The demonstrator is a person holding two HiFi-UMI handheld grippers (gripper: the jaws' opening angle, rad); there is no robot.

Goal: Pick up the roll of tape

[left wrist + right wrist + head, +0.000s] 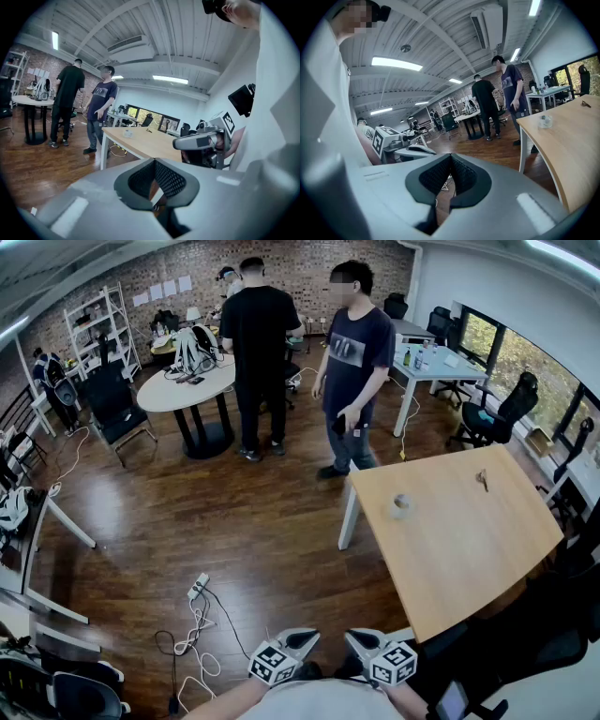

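Note:
The roll of tape [401, 505] is small and pale and lies flat near the far left corner of the light wooden table [469, 549]. It also shows as a small roll of tape [127, 133] in the left gripper view and as a roll of tape [544, 121] in the right gripper view. My left gripper [302, 641] and right gripper [359, 641] are held close to my body, side by side, well short of the table. Both the left gripper [154, 161] and the right gripper [451, 157] are shut with nothing between the jaws.
A bunch of keys [482, 480] lies further back on the table. Two people [352, 362] stand on the dark wood floor beyond the table's far corner. A power strip with cables [197, 589] lies on the floor to my left. An office chair [525, 643] stands at my right.

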